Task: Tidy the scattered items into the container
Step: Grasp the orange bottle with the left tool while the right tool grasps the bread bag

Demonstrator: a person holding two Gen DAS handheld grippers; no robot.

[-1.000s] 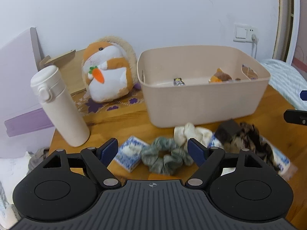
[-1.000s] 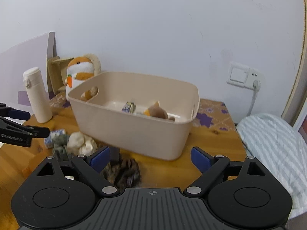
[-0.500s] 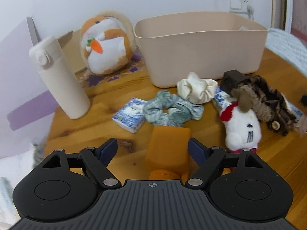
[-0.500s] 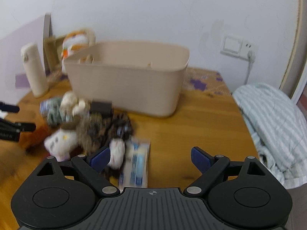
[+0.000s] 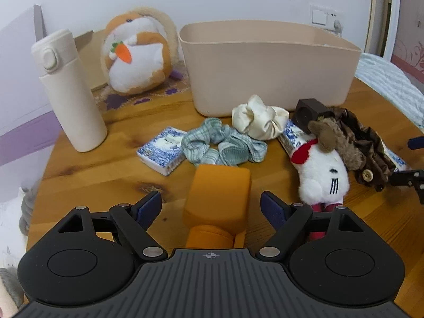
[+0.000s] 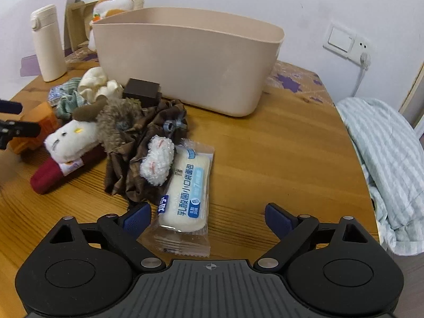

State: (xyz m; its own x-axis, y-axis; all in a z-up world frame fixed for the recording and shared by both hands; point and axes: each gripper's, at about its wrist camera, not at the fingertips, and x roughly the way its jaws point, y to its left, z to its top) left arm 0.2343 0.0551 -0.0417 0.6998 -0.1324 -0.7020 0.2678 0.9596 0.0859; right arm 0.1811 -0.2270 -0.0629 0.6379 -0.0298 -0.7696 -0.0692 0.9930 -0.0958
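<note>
Left gripper (image 5: 210, 205) sits wide open around an orange block (image 5: 218, 198), pads not touching it. Right gripper (image 6: 208, 217) is wide open too, empty, over a wrapped bread packet (image 6: 186, 193). The beige bin (image 6: 185, 61) stands just behind the clutter.

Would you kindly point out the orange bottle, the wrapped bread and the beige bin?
orange bottle (image 5: 220, 196), left wrist view, body.
wrapped bread (image 6: 189, 189), right wrist view, wrapper middle.
beige bin (image 6: 185, 63), right wrist view, front wall.
</note>
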